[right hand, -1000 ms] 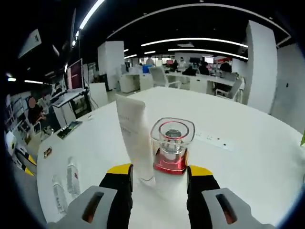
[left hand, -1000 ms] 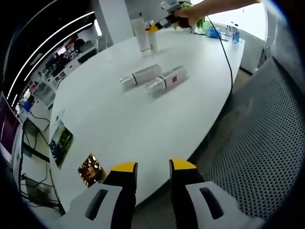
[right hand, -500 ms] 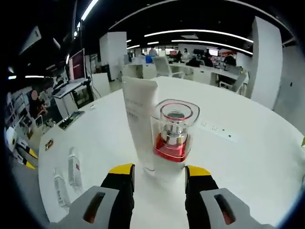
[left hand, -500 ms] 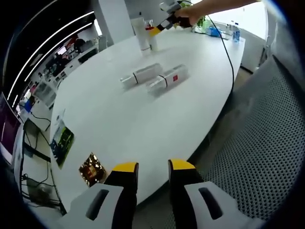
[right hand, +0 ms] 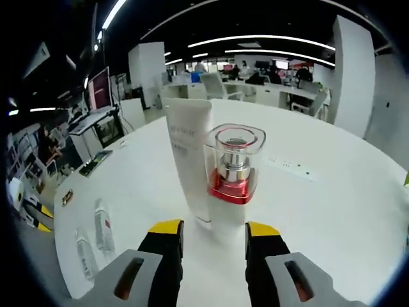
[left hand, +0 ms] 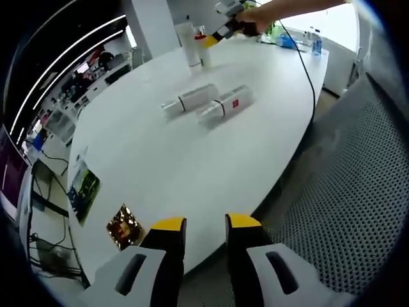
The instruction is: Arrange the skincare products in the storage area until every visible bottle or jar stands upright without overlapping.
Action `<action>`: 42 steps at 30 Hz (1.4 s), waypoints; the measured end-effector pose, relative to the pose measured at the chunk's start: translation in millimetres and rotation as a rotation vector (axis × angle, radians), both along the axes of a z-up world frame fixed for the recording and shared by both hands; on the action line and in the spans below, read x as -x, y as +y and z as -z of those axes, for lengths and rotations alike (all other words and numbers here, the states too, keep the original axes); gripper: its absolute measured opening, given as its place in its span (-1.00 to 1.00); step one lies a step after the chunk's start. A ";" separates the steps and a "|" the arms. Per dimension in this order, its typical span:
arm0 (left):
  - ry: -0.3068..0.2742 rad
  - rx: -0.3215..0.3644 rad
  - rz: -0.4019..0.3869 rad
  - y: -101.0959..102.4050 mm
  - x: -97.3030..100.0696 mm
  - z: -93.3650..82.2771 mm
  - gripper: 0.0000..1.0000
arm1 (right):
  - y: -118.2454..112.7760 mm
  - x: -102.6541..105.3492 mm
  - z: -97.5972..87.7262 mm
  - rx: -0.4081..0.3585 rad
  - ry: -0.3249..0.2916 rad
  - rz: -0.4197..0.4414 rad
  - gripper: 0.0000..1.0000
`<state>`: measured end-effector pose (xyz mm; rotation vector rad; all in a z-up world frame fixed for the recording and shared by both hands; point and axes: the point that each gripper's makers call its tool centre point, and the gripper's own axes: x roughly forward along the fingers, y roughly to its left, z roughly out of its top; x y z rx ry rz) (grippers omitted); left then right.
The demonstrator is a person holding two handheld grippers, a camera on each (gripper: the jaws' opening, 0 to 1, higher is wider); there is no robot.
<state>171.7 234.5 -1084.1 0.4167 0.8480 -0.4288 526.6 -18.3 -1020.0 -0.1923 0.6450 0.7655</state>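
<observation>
Two bottles [left hand: 208, 104] lie flat mid-table [left hand: 160, 166], beyond the left gripper [left hand: 198, 225], its jaws parted on nothing. Farther off, the right gripper [right hand: 208, 231], also unclenched, faces an upright tube [right hand: 190, 160] touching a red-based pump bottle [right hand: 234, 167].

Gold packet [left hand: 123, 227] and leaflet [left hand: 82, 188] on white table [left hand: 166, 160].

Open-plan office, large white oval bench [right hand: 332, 211] in front, rows of desks [right hand: 268, 96] with office chairs [right hand: 214, 86] behind, monitor [right hand: 99, 89] on a stand, long ceiling light strips [right hand: 255, 41], white pillars [right hand: 351, 83], dark ceiling
</observation>
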 end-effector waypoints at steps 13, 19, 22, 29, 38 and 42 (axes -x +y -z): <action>-0.013 -0.008 0.003 0.5 -1.6 -2.3 -0.58 | 64.3 91.6 10.0 0.069 0.032 -0.263 -0.37; -0.049 0.010 0.006 -2.4 -4.6 -8.6 -0.55 | 118.8 125.1 25.3 0.046 0.072 -0.361 -0.32; -0.051 0.012 0.000 -1.7 -5.0 -8.8 -0.52 | 134.4 134.1 39.1 0.114 0.063 -0.410 -0.32; -0.066 0.011 0.014 -3.3 -6.8 -10.6 -0.46 | 148.7 147.7 74.6 0.242 0.088 -0.503 -0.35; -0.079 0.049 -0.002 -4.5 -9.4 -13.9 -0.32 | 155.2 153.1 88.5 0.317 0.061 -0.487 -0.54; -0.097 0.053 -0.003 -3.6 -10.9 -17.0 -0.30 | 156.6 155.1 90.4 0.319 0.061 -0.463 -0.73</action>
